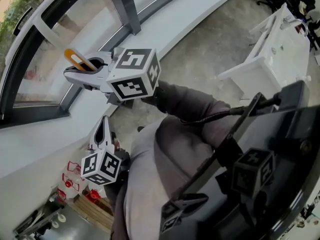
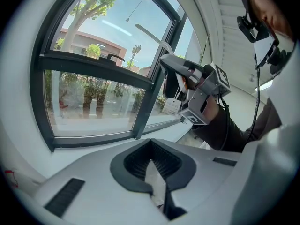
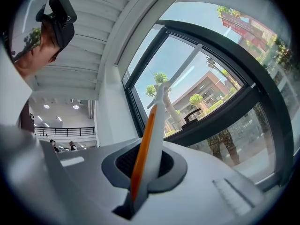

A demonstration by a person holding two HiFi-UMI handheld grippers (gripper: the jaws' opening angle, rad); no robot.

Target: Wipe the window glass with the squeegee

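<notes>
**Person at a curved window with a dark window frame, a 2-jaw gripper in each hand.**

- **Right gripper:** It is raised toward the panes, on the far side of the left gripper. Its jaws are clenched on the orange-and-white handle of the squeegee.
- **Squeegee:** The handle runs up and away from the jaws. The white blade lies crosswise at the handle's far end, in front of the upper window glass. Whether the blade touches the glass cannot be told.
- **Left gripper:** It is held lower and nearer the person, beside the white sill and well apart from the squeegee. Its 2 jaws are drawn together, with only a thin pale sliver showing between the pads.
- **Other parts:** Each gripper carries 1 marker cube. A grey sleeve leads back from the right gripper toward the person. Trees and buildings show beyond the glass.
</notes>
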